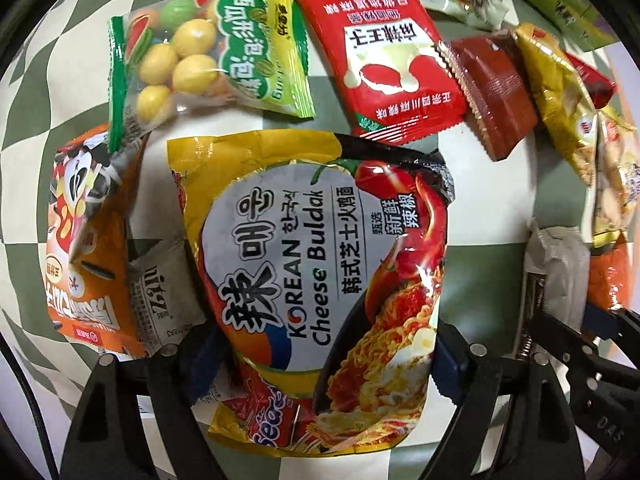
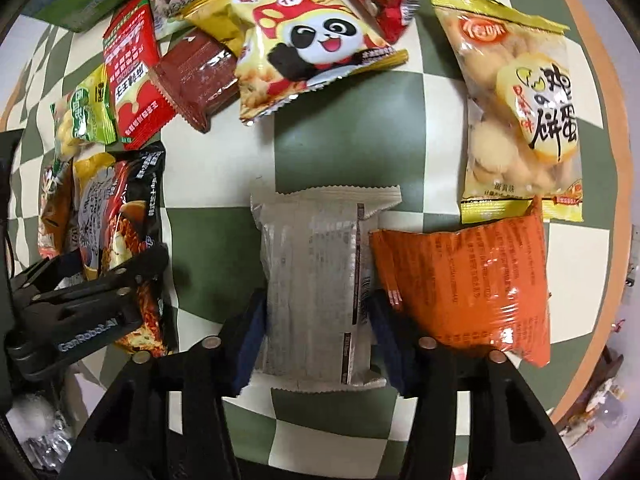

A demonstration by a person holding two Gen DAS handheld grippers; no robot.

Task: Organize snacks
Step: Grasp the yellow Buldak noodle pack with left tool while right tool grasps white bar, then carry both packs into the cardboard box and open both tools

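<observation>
My left gripper (image 1: 320, 364) is shut on the yellow Korean Cheese Buldak noodle packet (image 1: 320, 264), its blue pads pressing both sides. That packet also shows at the left of the right wrist view (image 2: 120, 216), with the left gripper (image 2: 92, 300) around it. My right gripper (image 2: 316, 332) is shut on a white wrapped snack (image 2: 316, 276) lying back side up on the checkered cloth. This white snack appears at the right edge of the left wrist view (image 1: 560, 268).
Green candy bag (image 1: 188, 60), red packet (image 1: 384, 48), brown bar (image 1: 496, 96) and orange seed bag (image 1: 88, 248) surround the noodles. Panda chips (image 2: 312, 48), egg biscuit bag (image 2: 520, 116) and orange packet (image 2: 468, 280) lie near the white snack. The round table's edge (image 2: 616, 184) is at right.
</observation>
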